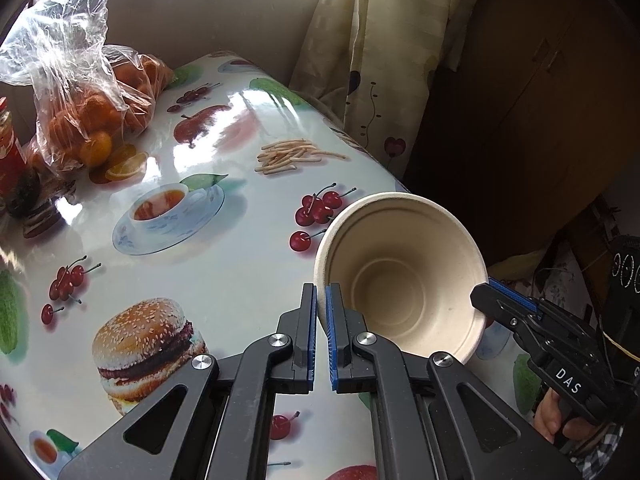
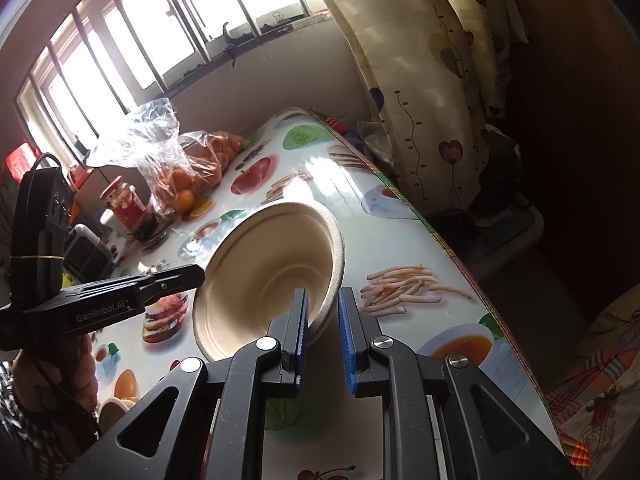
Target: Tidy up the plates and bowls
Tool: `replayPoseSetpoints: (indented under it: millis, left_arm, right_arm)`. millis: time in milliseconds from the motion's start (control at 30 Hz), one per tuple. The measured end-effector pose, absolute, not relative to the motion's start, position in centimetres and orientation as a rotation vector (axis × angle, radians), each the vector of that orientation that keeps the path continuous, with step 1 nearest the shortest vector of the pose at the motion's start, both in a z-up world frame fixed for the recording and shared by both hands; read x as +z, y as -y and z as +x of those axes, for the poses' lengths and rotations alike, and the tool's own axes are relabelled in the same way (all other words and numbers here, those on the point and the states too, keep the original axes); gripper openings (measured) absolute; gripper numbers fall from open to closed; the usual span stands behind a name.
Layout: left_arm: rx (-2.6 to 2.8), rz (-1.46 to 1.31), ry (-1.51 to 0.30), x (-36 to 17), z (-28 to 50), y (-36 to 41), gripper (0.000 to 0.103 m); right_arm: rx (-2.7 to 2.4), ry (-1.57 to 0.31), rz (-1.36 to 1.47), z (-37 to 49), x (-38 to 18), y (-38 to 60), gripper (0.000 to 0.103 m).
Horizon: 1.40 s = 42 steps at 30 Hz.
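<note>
A beige paper bowl [image 1: 400, 276] hangs tilted above the table, mouth toward the cameras. My left gripper [image 1: 321, 300] is shut on its left rim, the rim between the blue pads. In the right wrist view the same bowl [image 2: 264, 272] has its right rim between my right gripper's [image 2: 323, 304] fingers, and there is a gap beside the right pad. The right gripper also shows in the left wrist view [image 1: 504, 300] at the bowl's right rim. The left gripper shows in the right wrist view [image 2: 184, 276] at the bowl's left rim.
The table [image 1: 224, 280] has a glossy food-print cloth. A plastic bag of oranges [image 1: 88, 120] and a red jar [image 1: 8, 152] stand at the far left. A curtain [image 1: 380, 60] hangs past the table's right edge. Another beige bowl's edge [image 2: 114, 410] shows lower left.
</note>
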<state>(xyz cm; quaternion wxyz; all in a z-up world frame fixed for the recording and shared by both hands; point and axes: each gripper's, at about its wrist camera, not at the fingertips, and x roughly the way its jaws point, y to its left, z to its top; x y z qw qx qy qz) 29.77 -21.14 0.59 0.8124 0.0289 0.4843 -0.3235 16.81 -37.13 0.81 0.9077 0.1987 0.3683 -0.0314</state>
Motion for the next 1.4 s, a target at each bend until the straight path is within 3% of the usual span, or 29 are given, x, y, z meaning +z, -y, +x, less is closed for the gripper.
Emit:
replayPoseSetpoints:
  millis: [1400]
  left_arm:
    - [-0.671, 0.002, -0.925, 5.4, 20.9, 15.1, 0.004]
  right_arm:
    - [0.024, -0.667, 0.376, 8.5, 5.4, 32.1, 0.015]
